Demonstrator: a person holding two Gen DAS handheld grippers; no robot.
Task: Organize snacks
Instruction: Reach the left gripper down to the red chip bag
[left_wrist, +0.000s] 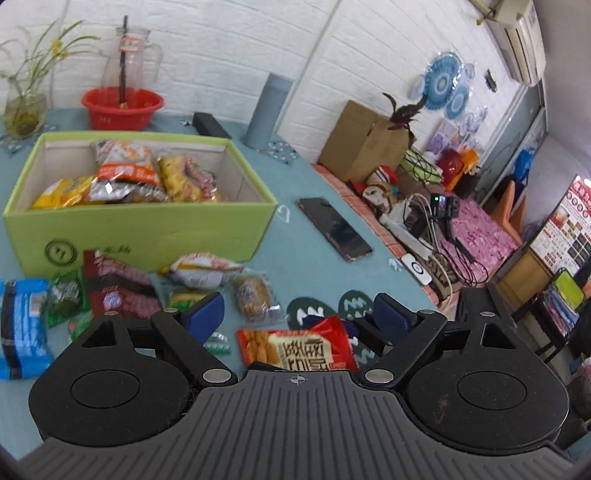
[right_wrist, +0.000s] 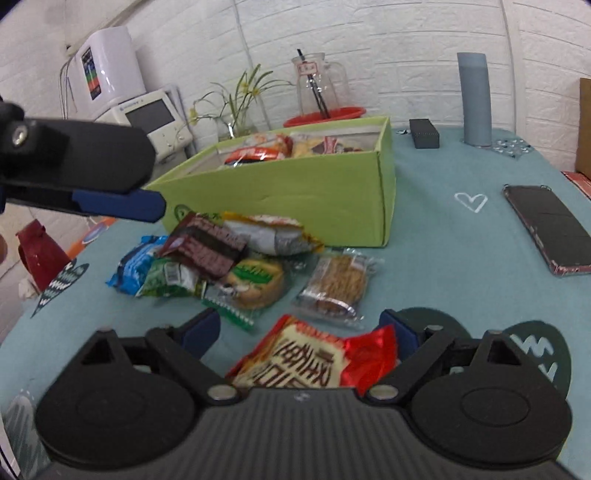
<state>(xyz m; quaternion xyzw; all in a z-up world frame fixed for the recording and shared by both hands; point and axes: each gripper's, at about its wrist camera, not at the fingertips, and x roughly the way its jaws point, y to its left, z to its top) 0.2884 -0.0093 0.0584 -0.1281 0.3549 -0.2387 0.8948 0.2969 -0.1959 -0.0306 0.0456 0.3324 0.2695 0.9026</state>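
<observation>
A lived-in home room: wall air conditioner (left_wrist: 519, 40), cluttered bed (left_wrist: 476, 229), flower vase (left_wrist: 24, 110).

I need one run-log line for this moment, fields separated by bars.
left claw: open, above red snack pack | right claw: open, around same pack | green box: partly filled | loose snacks: on table

1. Green box (right_wrist: 303, 192): open, upright, heaped with packets.
2. Loose packets (right_wrist: 221, 262): clustered on the tabletop at the box's 6 o'clock side.
3. Red packet (right_wrist: 314, 358): flat, nearest, at 6 o'clock from the cluster.
</observation>
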